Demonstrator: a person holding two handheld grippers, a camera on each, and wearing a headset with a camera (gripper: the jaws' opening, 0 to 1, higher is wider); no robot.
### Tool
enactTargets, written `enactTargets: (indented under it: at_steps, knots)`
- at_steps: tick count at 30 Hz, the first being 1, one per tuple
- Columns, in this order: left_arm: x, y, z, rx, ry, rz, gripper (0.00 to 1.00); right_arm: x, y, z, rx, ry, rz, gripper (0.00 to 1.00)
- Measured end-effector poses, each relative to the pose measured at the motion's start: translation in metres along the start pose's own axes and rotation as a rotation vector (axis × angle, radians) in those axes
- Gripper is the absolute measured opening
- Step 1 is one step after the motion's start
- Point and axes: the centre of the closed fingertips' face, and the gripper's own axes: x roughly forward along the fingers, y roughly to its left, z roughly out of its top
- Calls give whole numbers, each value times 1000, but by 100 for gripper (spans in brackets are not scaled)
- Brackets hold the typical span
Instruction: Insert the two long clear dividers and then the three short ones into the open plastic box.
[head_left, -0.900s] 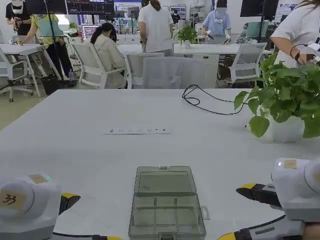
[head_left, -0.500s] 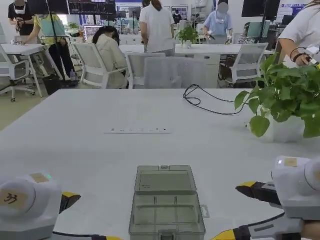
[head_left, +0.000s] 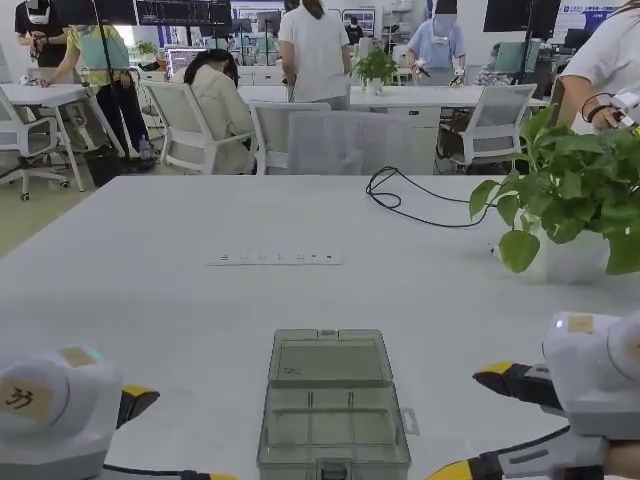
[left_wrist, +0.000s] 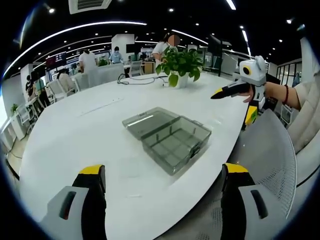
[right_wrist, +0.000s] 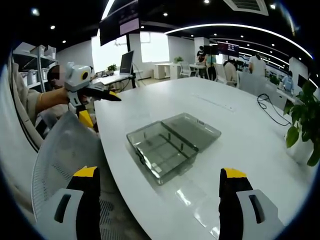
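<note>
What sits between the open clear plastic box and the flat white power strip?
Only bare white tabletop separates plastic box and power strip, per the head view.

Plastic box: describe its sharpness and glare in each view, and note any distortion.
Head view: plastic box sharp, evenly lit, straight lines, no hard shadow. Left gripper view: box sharp, thin highlight on its lid; table edge bows from the fisheye. Right gripper view: box in focus; ceiling lights mirror as pale patches on the table beside it.

Grey-tinted box (head_left: 333, 415), white table (head_left: 150, 300) (green-leaved plant (head_left: 580, 190)).
</note>
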Motion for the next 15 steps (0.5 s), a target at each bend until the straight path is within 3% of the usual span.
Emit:
enactTargets:
  at_steps: [15]
  knots:
    - [-1,1,2,2,0,3,98,-2,-4,2,3,-13,-11,100]
